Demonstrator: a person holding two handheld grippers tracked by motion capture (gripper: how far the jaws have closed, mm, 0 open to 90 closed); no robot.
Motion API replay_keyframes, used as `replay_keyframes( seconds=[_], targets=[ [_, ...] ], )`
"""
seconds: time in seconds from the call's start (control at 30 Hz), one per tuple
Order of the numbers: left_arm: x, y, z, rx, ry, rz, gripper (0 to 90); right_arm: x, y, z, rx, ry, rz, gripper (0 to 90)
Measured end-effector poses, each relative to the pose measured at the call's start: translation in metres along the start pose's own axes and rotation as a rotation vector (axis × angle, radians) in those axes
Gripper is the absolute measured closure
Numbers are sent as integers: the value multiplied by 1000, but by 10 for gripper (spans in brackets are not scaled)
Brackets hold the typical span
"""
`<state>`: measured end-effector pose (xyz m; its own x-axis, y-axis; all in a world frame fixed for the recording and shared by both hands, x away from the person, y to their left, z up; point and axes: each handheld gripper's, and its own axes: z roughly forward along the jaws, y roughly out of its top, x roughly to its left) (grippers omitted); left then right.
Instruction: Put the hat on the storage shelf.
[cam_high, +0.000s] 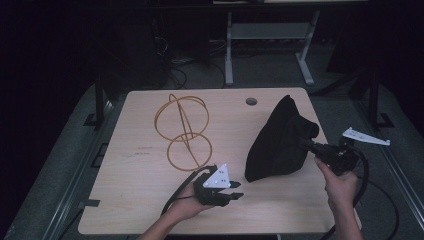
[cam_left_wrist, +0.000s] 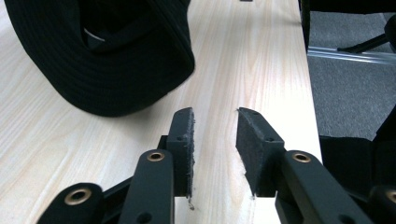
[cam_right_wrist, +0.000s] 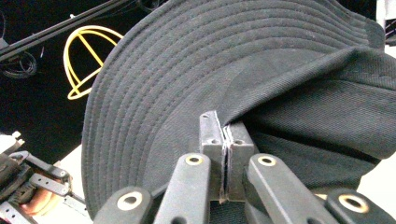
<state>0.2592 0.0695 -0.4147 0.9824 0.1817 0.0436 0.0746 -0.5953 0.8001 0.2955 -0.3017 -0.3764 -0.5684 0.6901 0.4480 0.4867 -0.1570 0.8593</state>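
Hat pinched by the brim, wire stand waiting

Hat first: a black stitched-fabric bucket hat (cam_high: 280, 142), one of it, sits toward the right side of the pale wooden table (cam_high: 135, 200). High view: right gripper (cam_high: 306, 144) has hold of its right-hand edge, so the hat stands up as a tall cone w/ its lower edge touching the tabletop, likely so it can be carried over and dropped onto something. Left gripper (cam_high: 239, 192) lies low near the front edge, just left of the hat, apart from it, jaws pointing at it (prob. ready to steady or reshape the fabric). Further back-left stands one yellow wire hat stand (cam_high: 181, 131) made of rings, well apart from the hat; my guess is that's the target. One round cable hole (cam_high: 251, 101) near the far edge.

Left gripper view: left gripper (cam_left_wrist: 215, 135) has its two padded jaws parted w/ nothing but bare wood between them. The hat (cam_left_wrist: 107, 65) rests on the table ahead and to the left, its hollow inside facing the camera.

Right gripper view: right gripper (cam_right_wrist: 225, 128) is clamped tight on the hat (cam_right_wrist: 187, 70), fabric sandwiched between both pads at the point where brim meets crown. Yellow stand (cam_right_wrist: 88, 56) shows behind, upper left.

Count: 1 hat, 1 stand, 2 grippers, 1 table.
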Motion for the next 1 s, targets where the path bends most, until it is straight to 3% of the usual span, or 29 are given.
replay_keyframes(
  seconds=[0.6,1.0],
  targets=[
    [-8,-10,-6,-5,-47,-17,527,20,41,2,29,-19,-98,887],
    [-10,-18,-6,-3,-48,-22,465,36,64,6,44,-19,-152,887]
  ],
)
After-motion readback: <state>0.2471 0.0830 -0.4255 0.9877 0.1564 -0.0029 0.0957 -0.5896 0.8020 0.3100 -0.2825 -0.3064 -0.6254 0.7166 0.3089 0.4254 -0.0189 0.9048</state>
